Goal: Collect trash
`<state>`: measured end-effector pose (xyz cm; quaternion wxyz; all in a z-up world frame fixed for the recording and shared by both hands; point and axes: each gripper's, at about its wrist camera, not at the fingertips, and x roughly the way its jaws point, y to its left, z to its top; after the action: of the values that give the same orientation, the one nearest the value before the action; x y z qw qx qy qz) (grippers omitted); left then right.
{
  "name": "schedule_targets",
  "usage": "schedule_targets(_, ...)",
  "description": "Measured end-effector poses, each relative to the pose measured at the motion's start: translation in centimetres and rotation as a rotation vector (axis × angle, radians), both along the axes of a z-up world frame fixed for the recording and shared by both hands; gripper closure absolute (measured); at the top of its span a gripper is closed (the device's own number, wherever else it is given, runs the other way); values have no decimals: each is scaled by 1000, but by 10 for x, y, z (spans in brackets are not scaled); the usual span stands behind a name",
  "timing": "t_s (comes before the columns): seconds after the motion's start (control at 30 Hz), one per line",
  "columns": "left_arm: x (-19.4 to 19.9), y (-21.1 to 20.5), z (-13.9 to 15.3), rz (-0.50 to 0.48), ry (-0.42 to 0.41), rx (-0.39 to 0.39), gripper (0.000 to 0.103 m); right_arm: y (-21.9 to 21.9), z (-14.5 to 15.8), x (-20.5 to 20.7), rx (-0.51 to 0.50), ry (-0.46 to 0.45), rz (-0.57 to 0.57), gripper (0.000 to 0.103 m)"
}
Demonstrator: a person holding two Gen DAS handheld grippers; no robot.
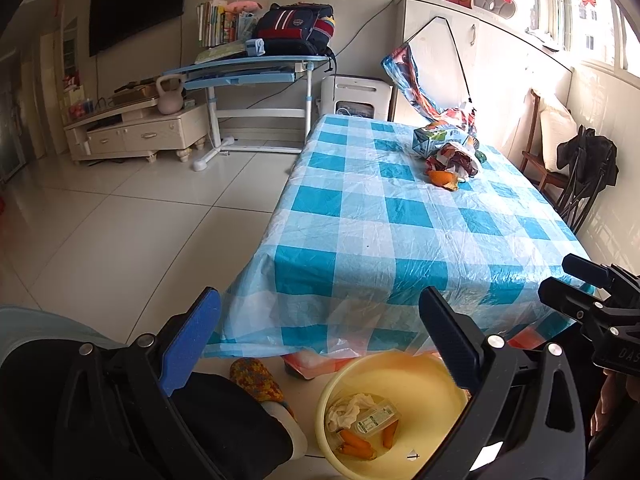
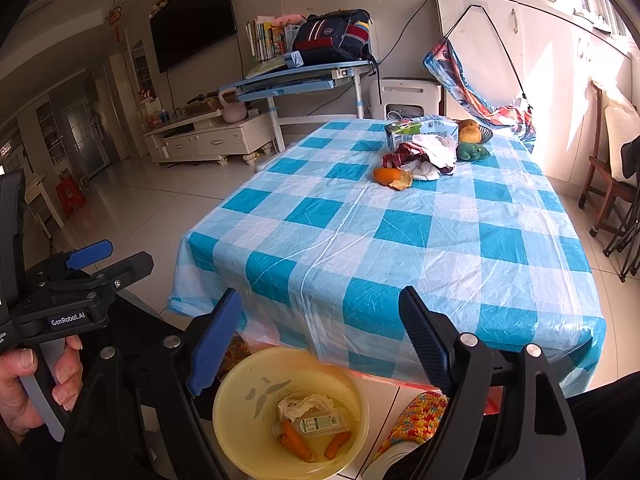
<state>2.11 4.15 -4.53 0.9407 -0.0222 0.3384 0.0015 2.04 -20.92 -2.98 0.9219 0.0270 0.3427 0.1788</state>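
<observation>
A yellow basin (image 1: 416, 376) (image 2: 248, 392) stands on the floor below the table's near edge. It holds a crumpled tissue, a clear plastic container (image 2: 320, 424) and carrot pieces (image 1: 356, 446). On the far part of the blue checked tablecloth (image 2: 400, 248) lie an orange peel (image 2: 393, 178) (image 1: 443, 180), a crumpled wrapper with tissue (image 2: 428, 156) (image 1: 454, 160) and a green-white carton (image 2: 420, 130) (image 1: 438, 138). My left gripper (image 1: 320, 344) is open and empty above the basin. My right gripper (image 2: 320, 340) is open and empty above the basin.
Fruit in a bowl (image 2: 470, 130) and a green toy (image 2: 474, 152) sit behind the trash. A colourful slipper (image 2: 416, 420) (image 1: 256, 378) is beside the basin. Wooden chairs (image 2: 608, 184) stand right of the table. A blue desk (image 1: 256, 72) and TV cabinet (image 1: 140, 136) stand far left.
</observation>
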Motion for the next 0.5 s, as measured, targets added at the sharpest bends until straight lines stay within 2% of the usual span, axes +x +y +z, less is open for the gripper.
schedule_targets(0.5,1,0,2,2,-7,13,7,1,0,0,-1,-1,0,25)
